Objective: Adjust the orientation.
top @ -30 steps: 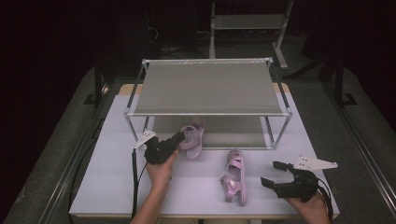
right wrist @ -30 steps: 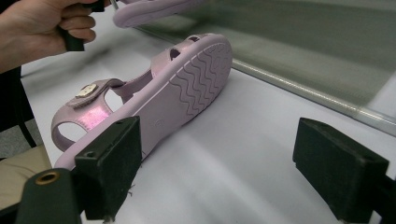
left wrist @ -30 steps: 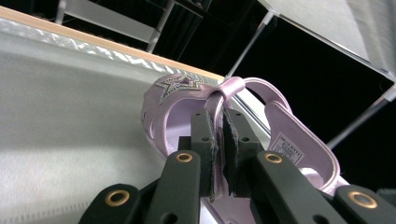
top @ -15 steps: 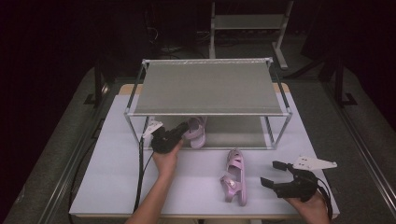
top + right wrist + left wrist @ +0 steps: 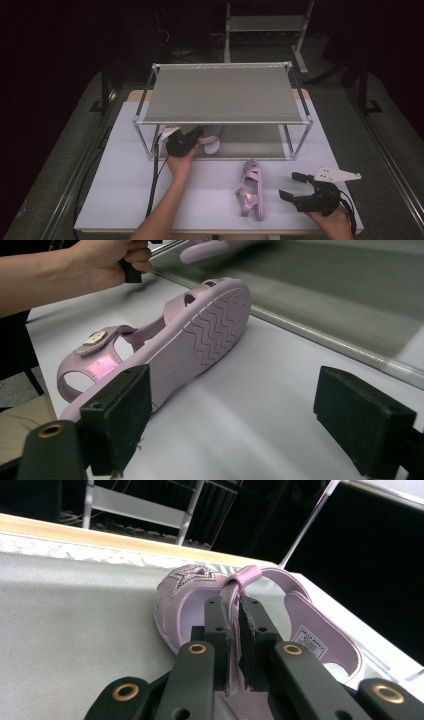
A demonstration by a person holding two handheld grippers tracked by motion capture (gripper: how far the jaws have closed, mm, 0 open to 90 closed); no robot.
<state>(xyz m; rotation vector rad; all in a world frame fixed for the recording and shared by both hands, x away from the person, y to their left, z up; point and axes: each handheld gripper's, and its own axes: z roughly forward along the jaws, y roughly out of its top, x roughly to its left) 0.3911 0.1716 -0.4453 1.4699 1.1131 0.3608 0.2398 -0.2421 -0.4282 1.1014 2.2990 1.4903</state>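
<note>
Sandals: two small pink ones are the job here, going by what the hands are doing; they seem bound for the lower shelf of the metal rack (image 5: 150,92) at the far half of the desk (image 5: 115,200).
First sandal (image 5: 270,610): it sits on the rack's lower shelf, near that shelf's left front corner, toe with the glittery star pointing away from the person.
Left tool (image 5: 186,141): clenched on the first sandal's strap; in the left gripper view the jaws stand close together with the thin strap pinched between them. The hand reaches in under the top shelf from the near side.
Second sandal (image 5: 250,190): lies tipped on its side on the desk, in front of the rack and right of centre, near the front edge, its ribbed sole turned toward the right tool.
Right tool (image 5: 296,186): released, jaws spread wide, resting low on the desk just beside the second sandal near the front right corner, not touching it as far as I can tell.
Done: I judge the first sandal to be at or very close to its place on the shelf.
Left to do: let go of the strap and draw the left tool out from under the top shelf; then the whole second sandal remains, to be gripped, lifted and set on the shelf beside its mate.
Progress: I'd put it at about halfway.
</note>
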